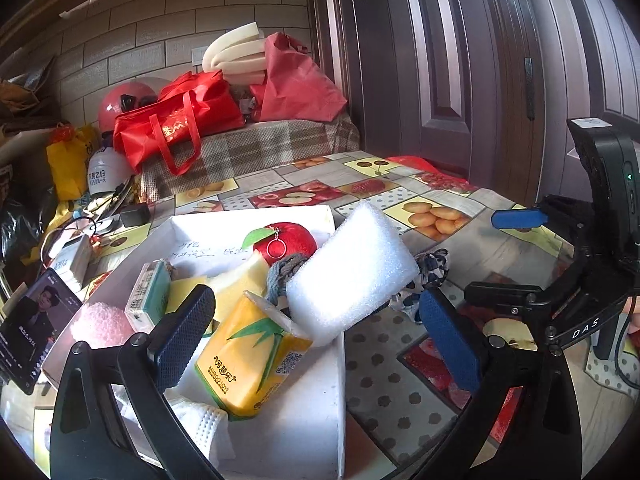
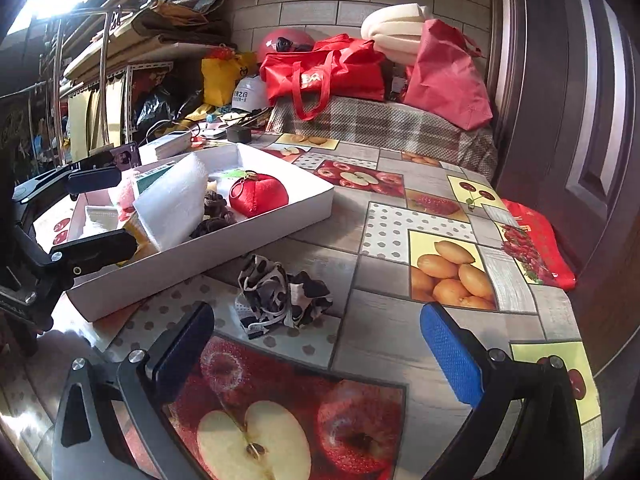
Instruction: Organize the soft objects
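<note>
- While both grippers hang spread and empty over a fruit-patterned worktop [image 2: 404,208], most soft things already sit in a white tray [image 2: 224,256].
- Nearest the left gripper [image 1: 316,332], its jaws wide apart and holding nothing, lie a yellow tissue pack [image 1: 248,356] and a white foam block [image 1: 352,268] that leans across the tray's edge.
- Behind these, inside the tray, sit a red plush apple [image 1: 286,240], a pink puff [image 1: 102,324] and a dark scrunchie [image 1: 286,270].
- Nearest the right gripper [image 2: 316,344], equally spread and empty, a black-and-white patterned cloth [image 2: 280,296] lies crumpled on the worktop, just beside the tray but outside it.
- That cloth looks like the one loose soft item left; the job seems nearly done, with the leaning foam block perhaps needing settling.
- Farther back, red bags [image 2: 324,72] and rolled foam [image 2: 396,28] rest on a plaid-covered surface by the wall.
</note>
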A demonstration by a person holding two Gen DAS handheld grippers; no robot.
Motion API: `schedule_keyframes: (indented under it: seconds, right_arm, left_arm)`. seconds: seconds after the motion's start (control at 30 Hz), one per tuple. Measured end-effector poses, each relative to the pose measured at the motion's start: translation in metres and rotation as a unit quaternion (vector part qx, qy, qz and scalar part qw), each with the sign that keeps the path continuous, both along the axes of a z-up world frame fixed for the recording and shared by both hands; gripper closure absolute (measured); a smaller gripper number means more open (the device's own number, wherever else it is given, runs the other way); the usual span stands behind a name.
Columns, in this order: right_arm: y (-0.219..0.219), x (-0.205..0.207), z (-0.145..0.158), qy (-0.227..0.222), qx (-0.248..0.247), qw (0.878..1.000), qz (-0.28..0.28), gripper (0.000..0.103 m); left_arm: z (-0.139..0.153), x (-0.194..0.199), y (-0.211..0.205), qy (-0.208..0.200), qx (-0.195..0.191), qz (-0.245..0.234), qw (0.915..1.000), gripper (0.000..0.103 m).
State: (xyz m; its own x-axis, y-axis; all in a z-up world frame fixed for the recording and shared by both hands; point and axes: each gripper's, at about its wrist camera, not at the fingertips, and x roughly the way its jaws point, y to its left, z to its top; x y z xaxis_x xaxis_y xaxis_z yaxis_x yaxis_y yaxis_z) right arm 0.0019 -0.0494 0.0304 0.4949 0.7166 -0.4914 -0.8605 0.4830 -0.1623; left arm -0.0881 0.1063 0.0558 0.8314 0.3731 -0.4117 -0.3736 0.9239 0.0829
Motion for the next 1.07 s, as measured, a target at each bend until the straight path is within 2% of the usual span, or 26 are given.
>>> schedule_keyframes:
  seconds: [0.1,0.17,0.23,0.27,0.3,0.37,0.4,0.57,0.67,0.77,0.83,0.87,0.9,0.93,1.07]
  right_arm:
    - [0.023,0.003,-0.005,0.001,-0.029,1.000,0.001,0.000]
    - [0.037,0.011,-0.009,0.016,-0.049,0.999,-0.007,0.000]
    - [0.047,0.020,-0.015,0.040,-0.070,0.997,-0.007,0.005]
    - [0.051,0.023,-0.018,0.050,-0.081,0.995,-0.007,0.017]
    - [0.054,0.026,-0.021,0.063,-0.092,0.994,-0.004,0.040]
    - [0.052,0.027,-0.022,0.079,-0.089,0.993,0.008,0.058]
    - [0.048,0.025,-0.020,0.078,-0.078,0.994,0.012,0.069]
    - [0.027,0.021,-0.006,0.060,-0.016,0.998,-0.012,0.070]
    - [0.022,0.026,-0.003,0.066,0.002,0.998,-0.022,0.070]
    - [0.017,0.030,0.000,0.072,0.019,0.997,-0.029,0.069]
    - [0.013,0.033,0.002,0.074,0.032,0.996,-0.037,0.070]
    - [0.010,0.034,0.003,0.075,0.041,0.995,-0.041,0.070]
    - [0.006,0.035,0.005,0.075,0.051,0.995,-0.045,0.070]
    - [0.002,0.036,0.006,0.073,0.062,0.994,-0.050,0.070]
    - [-0.025,0.029,0.015,0.047,0.131,0.987,-0.077,0.070]
  left_arm:
    - [0.004,-0.010,0.003,-0.029,-0.008,0.005,0.9995,0.000]
    - [0.006,-0.023,0.013,-0.060,-0.032,0.013,0.9976,0.000]
    - [0.007,-0.032,0.026,-0.082,-0.062,0.027,0.9944,0.000]
    - [0.006,-0.034,0.032,-0.084,-0.075,0.033,0.9931,0.000]
    - [0.006,-0.034,0.036,-0.085,-0.086,0.036,0.9920,0.000]
    - [0.006,-0.033,0.036,-0.083,-0.087,0.034,0.9922,0.000]
    - [0.006,-0.031,0.031,-0.080,-0.078,0.028,0.9934,0.000]
    - [0.004,-0.009,-0.004,-0.031,0.004,-0.002,0.9995,0.000]
    - [0.001,0.010,-0.019,0.003,0.050,0.024,0.9985,0.000]
    - [-0.007,0.035,-0.025,0.050,0.083,0.054,0.9939,0.001]
    - [-0.011,0.046,-0.024,0.064,0.095,0.065,0.9913,0.015]
    - [-0.012,0.049,-0.023,0.066,0.094,0.064,0.9914,0.035]
    - [-0.013,0.050,-0.022,0.066,0.087,0.057,0.9924,0.062]
    - [-0.012,0.049,-0.020,0.062,0.078,0.050,0.9938,0.073]
    - [-0.001,0.025,-0.017,-0.012,0.060,0.030,0.9977,0.083]
